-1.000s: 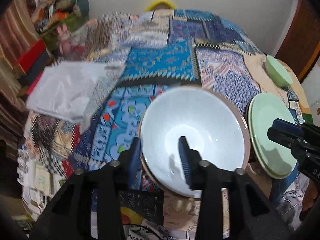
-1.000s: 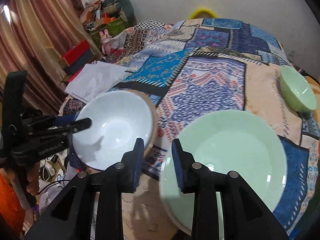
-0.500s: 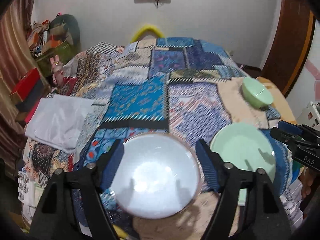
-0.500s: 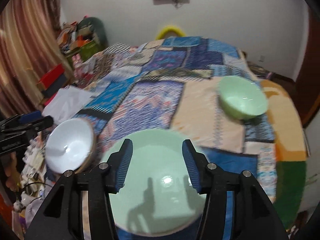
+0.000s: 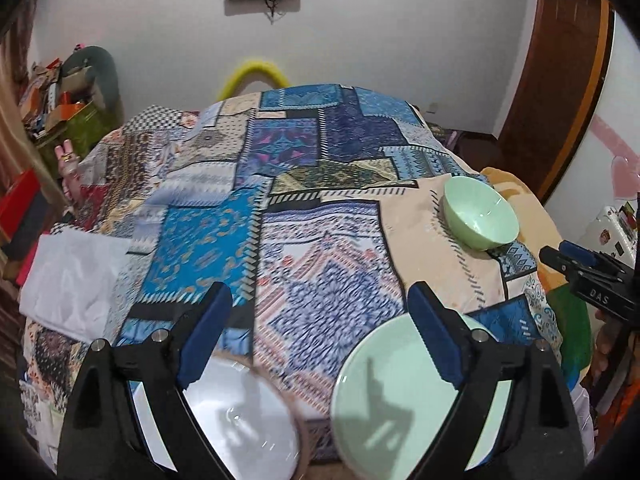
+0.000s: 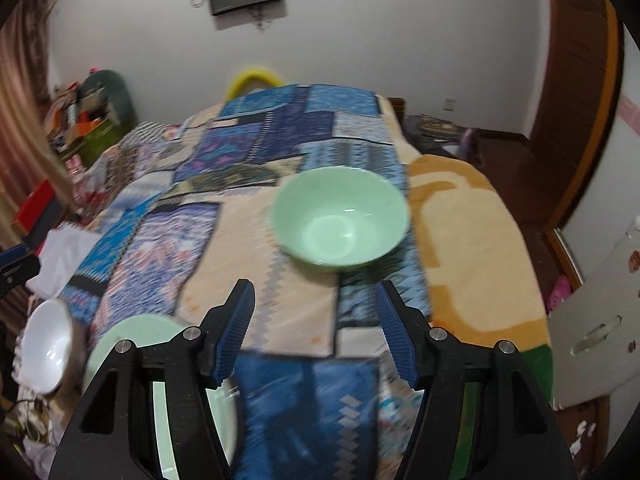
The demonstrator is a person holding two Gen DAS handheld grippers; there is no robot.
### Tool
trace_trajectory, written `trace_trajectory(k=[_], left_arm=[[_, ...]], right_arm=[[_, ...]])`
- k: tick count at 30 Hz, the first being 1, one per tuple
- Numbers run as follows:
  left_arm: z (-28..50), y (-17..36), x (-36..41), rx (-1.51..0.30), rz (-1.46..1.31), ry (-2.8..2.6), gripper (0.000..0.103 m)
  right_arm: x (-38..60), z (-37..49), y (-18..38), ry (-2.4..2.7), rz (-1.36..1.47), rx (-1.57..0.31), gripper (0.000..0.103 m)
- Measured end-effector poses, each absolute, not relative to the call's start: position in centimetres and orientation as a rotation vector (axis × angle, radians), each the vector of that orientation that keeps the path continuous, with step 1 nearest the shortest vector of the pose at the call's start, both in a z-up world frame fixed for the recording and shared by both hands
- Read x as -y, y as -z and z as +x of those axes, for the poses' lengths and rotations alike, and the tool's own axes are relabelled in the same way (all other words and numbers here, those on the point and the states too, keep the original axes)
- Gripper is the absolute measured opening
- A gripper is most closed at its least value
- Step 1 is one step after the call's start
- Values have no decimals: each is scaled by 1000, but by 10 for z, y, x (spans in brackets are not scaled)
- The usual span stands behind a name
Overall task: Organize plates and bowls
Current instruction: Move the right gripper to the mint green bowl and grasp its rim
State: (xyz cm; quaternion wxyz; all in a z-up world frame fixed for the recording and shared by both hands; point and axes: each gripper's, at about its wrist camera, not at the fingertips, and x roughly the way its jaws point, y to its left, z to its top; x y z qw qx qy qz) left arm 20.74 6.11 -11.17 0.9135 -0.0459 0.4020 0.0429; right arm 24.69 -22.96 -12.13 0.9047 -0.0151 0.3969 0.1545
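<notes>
Right now both tools are empty and spread wide. Nearest the left tool (image 5: 320, 336), the white bowl (image 5: 240, 416) sits at the bed's near edge, beside the pale green plate (image 5: 400, 400); neither is touched by the blue pads. Over on the right, the right tool (image 6: 314, 330) has its fingers well apart, lined up toward the green bowl (image 6: 340, 220) resting upright farther up the patchwork bedspread (image 5: 312, 240). My read: all three pieces look glazed and rigid, so slick, breakable, and fairly weighty for a two-finger pinch. The soft bed gives no firm backing, so the rim is the place to bite, one pad inside, one outside. That green bowl looks the likely next pick. Beyond it, folded white cloth (image 5: 72, 276) lies at the bed's left edge.
</notes>
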Motion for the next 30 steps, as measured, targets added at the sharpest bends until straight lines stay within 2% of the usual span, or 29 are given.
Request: trace_trajectory(k=[11,14,16,21,30], left_arm=[[276,141,-28,-887,-46,-17,90],[292,150,-21,-909,-32,-2,90],[300,154,-17,-918,-20,4,90],[322,164,-7,-932,13,9,90],[349,177,1,-963,-51,26,90]], right_arm=[[261,314,159,-235,57,-885,58],[260,328,170,-238,65,-914,45],[260,334,175,-242,65,-925,33],[260,350,187,-273,95,-956,21],[245,345,181,-392,13,-936,19]])
